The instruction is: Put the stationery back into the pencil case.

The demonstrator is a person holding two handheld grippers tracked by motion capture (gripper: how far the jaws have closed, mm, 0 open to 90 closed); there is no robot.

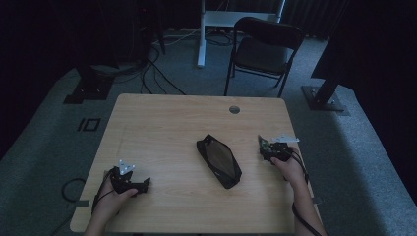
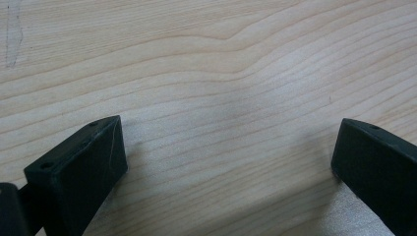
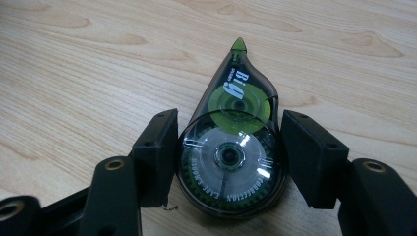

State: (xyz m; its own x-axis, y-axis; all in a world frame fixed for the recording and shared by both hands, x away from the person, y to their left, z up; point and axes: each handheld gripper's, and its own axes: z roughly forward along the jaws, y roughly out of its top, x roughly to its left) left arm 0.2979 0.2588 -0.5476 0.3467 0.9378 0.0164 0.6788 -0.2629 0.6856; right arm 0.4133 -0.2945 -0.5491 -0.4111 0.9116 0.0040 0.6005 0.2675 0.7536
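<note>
A teardrop-shaped correction tape dispenser (image 3: 231, 147), clear dark plastic with a green wheel and green tip, lies flat against the wooden table (image 3: 74, 73). My right gripper (image 3: 229, 128) is shut on its round body, one jaw pressing each side, the tip pointing away. In the high view that gripper (image 1: 268, 147) is at the table's right side. A black zip pouch (image 1: 219, 161) lies at the table's middle. My left gripper (image 1: 142, 186) rests near the front left, and in its own view it (image 2: 228, 147) stands wide open over bare wood.
The table (image 1: 162, 118) has a round cable hole (image 1: 234, 109) near its far edge. Beyond it stand a black folding chair (image 1: 263, 51) and a white desk leg (image 1: 201, 34). Cables lie on the grey floor.
</note>
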